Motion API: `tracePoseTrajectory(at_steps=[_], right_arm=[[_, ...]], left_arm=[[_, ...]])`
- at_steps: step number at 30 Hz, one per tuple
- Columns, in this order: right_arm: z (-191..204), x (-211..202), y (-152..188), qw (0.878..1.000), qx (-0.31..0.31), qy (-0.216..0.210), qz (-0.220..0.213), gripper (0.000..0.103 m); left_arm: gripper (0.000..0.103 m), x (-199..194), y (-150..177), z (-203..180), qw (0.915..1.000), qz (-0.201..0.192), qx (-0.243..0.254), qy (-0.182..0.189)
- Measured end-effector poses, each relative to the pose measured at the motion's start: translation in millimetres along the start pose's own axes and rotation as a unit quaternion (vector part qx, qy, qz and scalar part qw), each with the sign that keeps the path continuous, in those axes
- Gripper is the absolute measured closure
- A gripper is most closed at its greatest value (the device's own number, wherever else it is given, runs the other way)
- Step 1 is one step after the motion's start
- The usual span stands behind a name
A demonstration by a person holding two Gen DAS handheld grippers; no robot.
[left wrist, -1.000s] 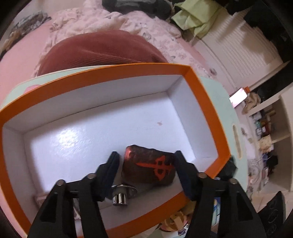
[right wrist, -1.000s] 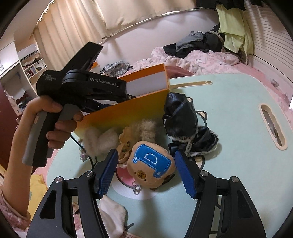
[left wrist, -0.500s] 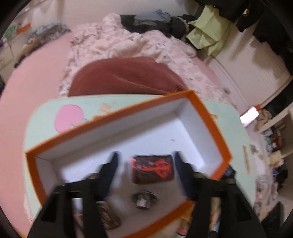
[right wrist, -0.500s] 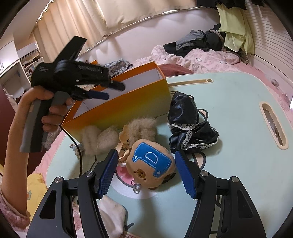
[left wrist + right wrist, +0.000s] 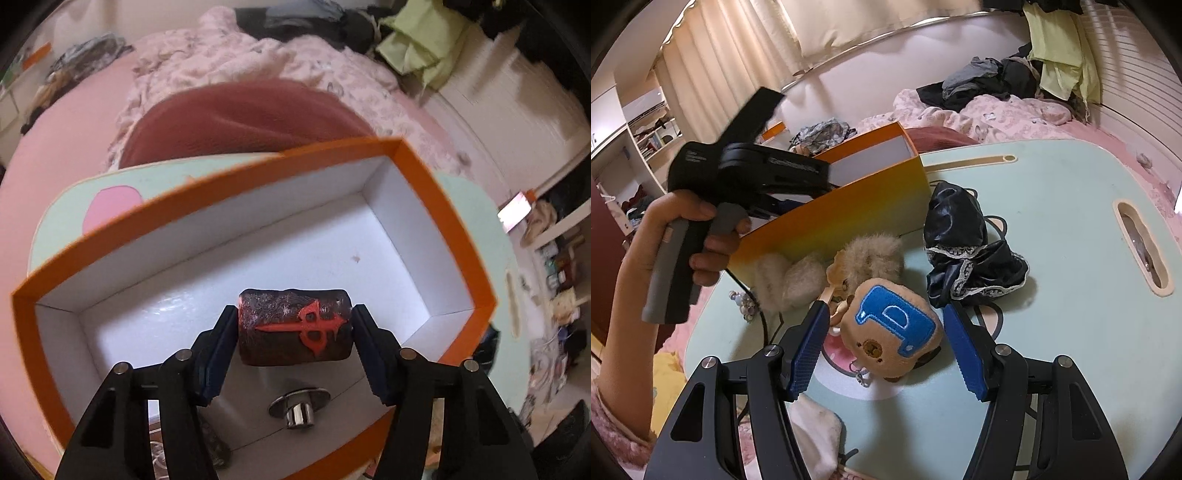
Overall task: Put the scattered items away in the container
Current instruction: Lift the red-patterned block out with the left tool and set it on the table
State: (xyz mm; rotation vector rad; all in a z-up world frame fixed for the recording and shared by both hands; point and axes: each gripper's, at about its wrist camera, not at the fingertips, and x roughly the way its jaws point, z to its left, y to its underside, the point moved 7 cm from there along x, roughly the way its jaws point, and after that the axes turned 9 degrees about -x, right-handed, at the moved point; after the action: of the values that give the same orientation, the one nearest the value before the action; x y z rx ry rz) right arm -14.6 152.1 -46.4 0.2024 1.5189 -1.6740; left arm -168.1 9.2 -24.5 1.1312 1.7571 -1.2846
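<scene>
Writing: blue "P" on plush [image 5: 891, 335].
L hand-held gripper [image 5: 294, 328]: closing round dark red-cross pouch [image 5: 293, 326], over orange box [image 5: 424, 192].
R hand-held gripper [image 5: 884, 345]: apart, straddling plush.

Both grippers: matte black plastic frames with silver round screws and ribbed blue finger pads [image 5: 807, 350]; left gripper [image 5: 768, 177] has a grey pistol handle; fuzzy pink sleeve cuff [image 5: 617, 424] at the wrist.
</scene>
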Motion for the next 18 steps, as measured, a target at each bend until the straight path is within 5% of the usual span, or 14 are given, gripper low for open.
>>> tracePoseTrajectory(at_steps=[7, 10, 18], right_arm=[[5.2, -4.1, -2.7, 1.0, -0.02, 0.016, -0.01, 0.038], [5.4, -5.2, -3.4, 0.999, -0.022, 0.019, -0.013, 0.038], [-8.3, -21.8, -9.7, 0.998, 0.01, 0.041, -0.056, 0.038]], left_arm=[[0.042, -113.1, 19.1, -3.8, 0.9876, -0.124, 0.005, 0.096], [0.042, -141.4, 50.7, 7.5, 0.9828, -0.154, 0.018, 0.101], [0.042, -79.7, 144.1, 34.9, 0.9945, -0.08, 0.031, 0.06]])
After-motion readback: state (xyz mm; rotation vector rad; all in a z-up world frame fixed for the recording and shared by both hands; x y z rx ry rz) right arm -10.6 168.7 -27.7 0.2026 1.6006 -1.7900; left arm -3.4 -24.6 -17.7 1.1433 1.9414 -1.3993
